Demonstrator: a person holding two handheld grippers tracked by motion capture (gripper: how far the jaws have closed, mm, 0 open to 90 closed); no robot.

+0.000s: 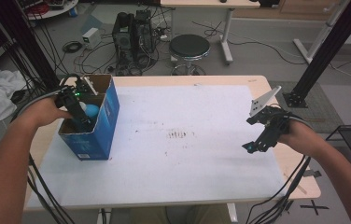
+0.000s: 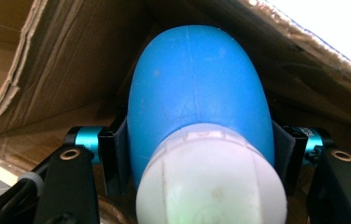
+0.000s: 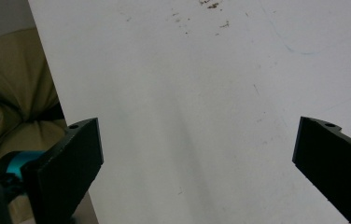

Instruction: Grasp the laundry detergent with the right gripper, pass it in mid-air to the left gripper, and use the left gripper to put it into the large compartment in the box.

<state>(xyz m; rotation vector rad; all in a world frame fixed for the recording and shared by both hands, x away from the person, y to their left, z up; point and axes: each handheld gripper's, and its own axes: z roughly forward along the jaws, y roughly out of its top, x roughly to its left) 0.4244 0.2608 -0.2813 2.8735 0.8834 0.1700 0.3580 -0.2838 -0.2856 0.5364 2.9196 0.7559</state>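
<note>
A lab: bare computer tower (image 1: 134,39), floor cables (image 1: 89,56), aluminium-frame rig (image 1: 325,51).

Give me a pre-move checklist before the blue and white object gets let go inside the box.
1. Left hand-held gripper closed on the blue and white object: ok.
2. Object inside the blue cardboard box, cardboard walls around it: ok.
3. Object resting on the box floor: cannot tell.
4. Box upright on the white table mat: ok.
5. Right hand-held gripper open, empty, far from the box: ok.
</note>
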